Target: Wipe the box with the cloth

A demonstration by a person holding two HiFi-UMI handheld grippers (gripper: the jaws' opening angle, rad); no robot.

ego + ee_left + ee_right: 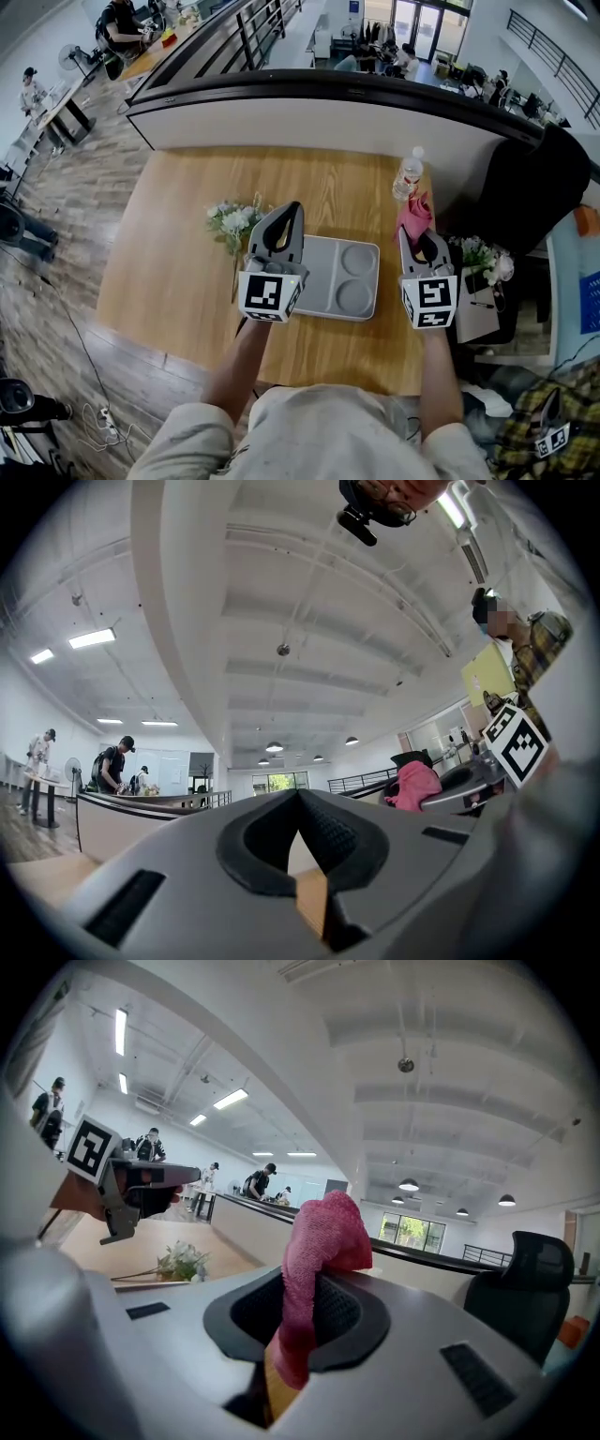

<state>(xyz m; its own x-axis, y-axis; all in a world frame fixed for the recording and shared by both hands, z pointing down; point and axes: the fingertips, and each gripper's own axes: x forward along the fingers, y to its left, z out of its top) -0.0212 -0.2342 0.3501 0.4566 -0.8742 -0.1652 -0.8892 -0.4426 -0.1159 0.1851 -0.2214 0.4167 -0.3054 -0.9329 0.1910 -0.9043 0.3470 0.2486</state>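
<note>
Raised pink cloth [413,216], grey box [319,264] waiting.
The right claw [305,1288] pinched it; the left claw [300,803] was closed on nothing, best used to pin the box.

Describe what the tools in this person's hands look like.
The left hand-held gripper and right hand-held gripper are pale grey shells tapering to two jaws with black textured pads. Each carries a marker cube, white with black squares. Arms are bare below a beige top.
</note>
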